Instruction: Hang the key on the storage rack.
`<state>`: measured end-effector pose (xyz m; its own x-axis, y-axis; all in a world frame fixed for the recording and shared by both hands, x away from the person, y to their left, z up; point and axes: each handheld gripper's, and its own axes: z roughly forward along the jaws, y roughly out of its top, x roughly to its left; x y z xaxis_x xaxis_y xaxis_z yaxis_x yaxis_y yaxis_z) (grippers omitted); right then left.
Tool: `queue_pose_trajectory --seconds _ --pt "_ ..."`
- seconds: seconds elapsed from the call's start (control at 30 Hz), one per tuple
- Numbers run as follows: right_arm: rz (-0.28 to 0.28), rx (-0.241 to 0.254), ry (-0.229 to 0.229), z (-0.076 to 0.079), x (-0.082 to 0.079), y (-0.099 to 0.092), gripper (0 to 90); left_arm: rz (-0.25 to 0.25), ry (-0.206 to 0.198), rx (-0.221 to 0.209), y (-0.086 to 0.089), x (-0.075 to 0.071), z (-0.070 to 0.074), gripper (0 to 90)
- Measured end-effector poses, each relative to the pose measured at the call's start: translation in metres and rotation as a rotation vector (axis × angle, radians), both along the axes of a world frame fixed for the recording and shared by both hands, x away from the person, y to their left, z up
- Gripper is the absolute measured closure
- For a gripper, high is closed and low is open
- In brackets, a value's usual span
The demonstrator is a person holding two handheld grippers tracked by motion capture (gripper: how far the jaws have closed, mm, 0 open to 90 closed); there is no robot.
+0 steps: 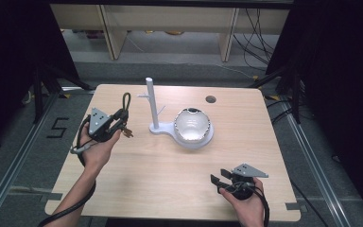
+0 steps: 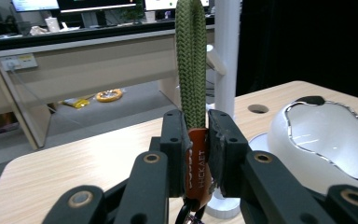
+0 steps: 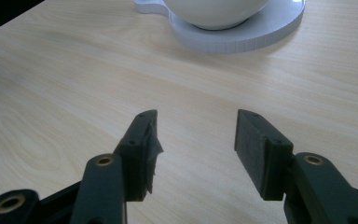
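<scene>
L gripper [image 2: 197, 140] is clamped on the orange tab [image 2: 196, 165] of a green braided strap [image 2: 191, 60], loop standing upright above the jaws, near the white post stand [image 1: 152, 101] w/ bowl [image 1: 192, 125]. R gripper [image 3: 196, 135] hangs spread apart, holding nothing, over the pale wood table [image 1: 170, 175]. Shelving and cables lie beyond.

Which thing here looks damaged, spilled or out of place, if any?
One thing: on the right gripper, which is open above the table, one pad looks torn, with a ragged inner edge, while the other is flat. The left gripper holds the green lanyard upright. Nothing is spilled.
</scene>
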<state>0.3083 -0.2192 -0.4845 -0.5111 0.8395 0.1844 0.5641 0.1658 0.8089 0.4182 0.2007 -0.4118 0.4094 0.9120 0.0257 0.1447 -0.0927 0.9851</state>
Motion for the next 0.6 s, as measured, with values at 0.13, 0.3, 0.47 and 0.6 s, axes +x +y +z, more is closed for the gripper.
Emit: queue_pose_trajectory --seconds 0.13,0.3,0.47,0.6 --pt "0.007 0.009 0.010 0.000 0.000 0.001 49.9 0.022 0.004 0.018 0.000 0.003 -0.002 76.3" --pt "-0.013 0.007 0.023 0.001 -0.001 0.001 49.8 0.047 0.009 0.034 -0.001 0.007 -0.004 76.3" --pt "0.008 0.016 0.015 0.000 0.000 0.002 49.8 0.059 0.008 0.047 -0.002 0.009 -0.003 76.3" --pt "-0.008 0.047 0.038 0.000 -0.002 0.004 49.7 0.069 0.010 0.057 -0.003 0.013 -0.002 76.3"
